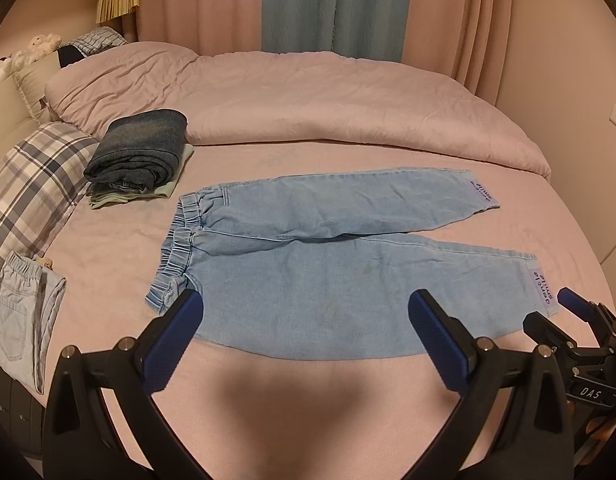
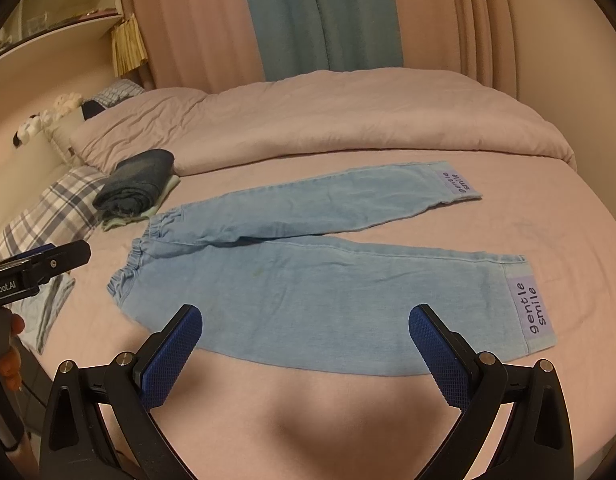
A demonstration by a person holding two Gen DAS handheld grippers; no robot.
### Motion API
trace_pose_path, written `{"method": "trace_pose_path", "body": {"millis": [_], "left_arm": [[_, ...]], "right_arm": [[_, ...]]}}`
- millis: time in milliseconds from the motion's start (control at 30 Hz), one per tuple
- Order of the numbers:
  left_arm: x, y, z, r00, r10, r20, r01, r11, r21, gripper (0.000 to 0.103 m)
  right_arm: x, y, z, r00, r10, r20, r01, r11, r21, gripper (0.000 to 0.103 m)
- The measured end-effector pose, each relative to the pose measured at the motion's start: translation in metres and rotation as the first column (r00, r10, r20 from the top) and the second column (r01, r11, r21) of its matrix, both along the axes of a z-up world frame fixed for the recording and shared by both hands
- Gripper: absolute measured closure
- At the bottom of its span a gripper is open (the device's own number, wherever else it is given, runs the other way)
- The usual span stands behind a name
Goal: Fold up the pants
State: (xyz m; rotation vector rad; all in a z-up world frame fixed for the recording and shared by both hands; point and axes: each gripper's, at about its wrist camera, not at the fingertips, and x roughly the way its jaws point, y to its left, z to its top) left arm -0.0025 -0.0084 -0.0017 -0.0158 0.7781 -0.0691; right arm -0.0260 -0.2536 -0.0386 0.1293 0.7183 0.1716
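Your left claw [image 1: 304, 320] and right claw [image 2: 306, 328] gape wide (nothing gripped) over flat light-blue jeans [image 2: 308, 280], ready to pinch.

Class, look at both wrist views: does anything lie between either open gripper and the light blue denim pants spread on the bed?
Nothing visible does. Bare pink sheet separates the left gripper and right gripper from the light blue denim pants. The folded dark jeans sit off to the left.
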Motion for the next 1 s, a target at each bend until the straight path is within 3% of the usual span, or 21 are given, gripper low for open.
{"method": "trace_pose_path", "body": {"millis": [1000], "left_arm": [[0.013, 0.004, -0.016, 0.999, -0.004, -0.045, 0.003, 1.000, -0.026, 0.000]], "right_arm": [[0.007, 0.009, -0.004, 1.000, 0.014, -0.015, -0.014, 1.000, -0.025, 0.000]]}}
